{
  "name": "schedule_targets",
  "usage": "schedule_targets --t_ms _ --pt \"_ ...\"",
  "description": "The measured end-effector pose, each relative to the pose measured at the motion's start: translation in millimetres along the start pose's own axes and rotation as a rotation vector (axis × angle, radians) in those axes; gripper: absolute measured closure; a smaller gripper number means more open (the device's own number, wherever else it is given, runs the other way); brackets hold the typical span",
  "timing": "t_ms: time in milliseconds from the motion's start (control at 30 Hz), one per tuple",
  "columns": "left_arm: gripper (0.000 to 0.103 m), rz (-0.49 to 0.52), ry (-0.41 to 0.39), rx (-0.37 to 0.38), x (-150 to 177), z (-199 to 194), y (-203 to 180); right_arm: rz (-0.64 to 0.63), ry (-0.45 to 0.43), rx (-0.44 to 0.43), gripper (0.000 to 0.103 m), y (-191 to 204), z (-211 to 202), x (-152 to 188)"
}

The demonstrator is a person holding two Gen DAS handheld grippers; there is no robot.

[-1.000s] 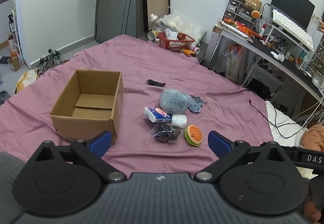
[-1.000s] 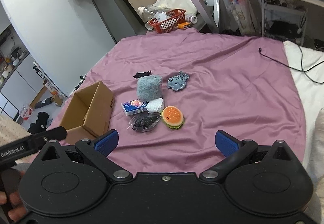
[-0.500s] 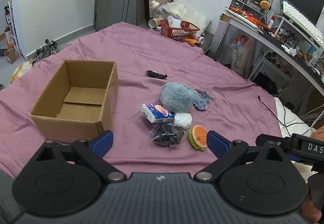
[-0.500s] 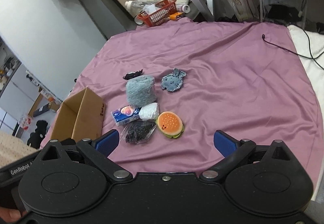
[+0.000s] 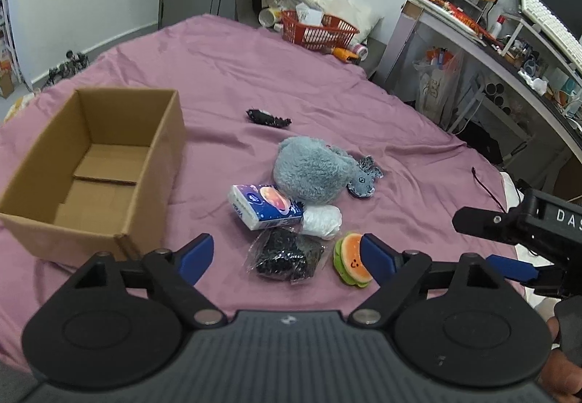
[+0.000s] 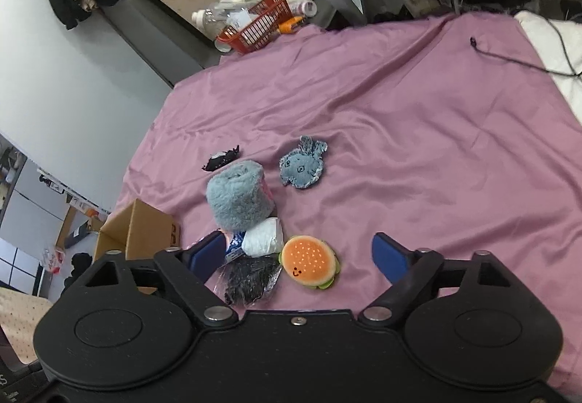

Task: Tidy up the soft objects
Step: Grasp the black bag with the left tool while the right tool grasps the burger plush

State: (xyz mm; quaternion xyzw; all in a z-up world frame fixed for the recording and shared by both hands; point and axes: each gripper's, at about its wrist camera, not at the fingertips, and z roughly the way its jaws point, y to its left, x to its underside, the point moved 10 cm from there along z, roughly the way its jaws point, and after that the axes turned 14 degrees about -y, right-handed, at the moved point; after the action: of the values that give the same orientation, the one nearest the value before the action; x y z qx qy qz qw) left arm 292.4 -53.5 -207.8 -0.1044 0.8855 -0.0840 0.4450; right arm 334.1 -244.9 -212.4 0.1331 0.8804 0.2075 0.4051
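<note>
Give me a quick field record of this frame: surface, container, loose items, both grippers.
surface: purple sheet
container: cardboard box, open, nothing visible inside
loose items: grey fluffy plush, denim fish toy, tissue pack, white bundle, bagged black item, burger plush, small black item
left gripper: open, jaws have just been closing, holds nothing, above the bagged black item
right gripper: open, jaws have just been closing, holds nothing, above the burger plush
</note>
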Motion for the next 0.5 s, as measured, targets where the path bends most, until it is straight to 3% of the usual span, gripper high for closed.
schedule_targets --t_ms 167,500 --pt "0.020 0.001 0.031 0.006 9 30 3 0.045 0.082 0.024 0.031 -13 30 23" --pt "0.032 -0.026 0.138 -0.007 40 84 22 -0.018 0.191 0.074 0.031 -18 73 51"
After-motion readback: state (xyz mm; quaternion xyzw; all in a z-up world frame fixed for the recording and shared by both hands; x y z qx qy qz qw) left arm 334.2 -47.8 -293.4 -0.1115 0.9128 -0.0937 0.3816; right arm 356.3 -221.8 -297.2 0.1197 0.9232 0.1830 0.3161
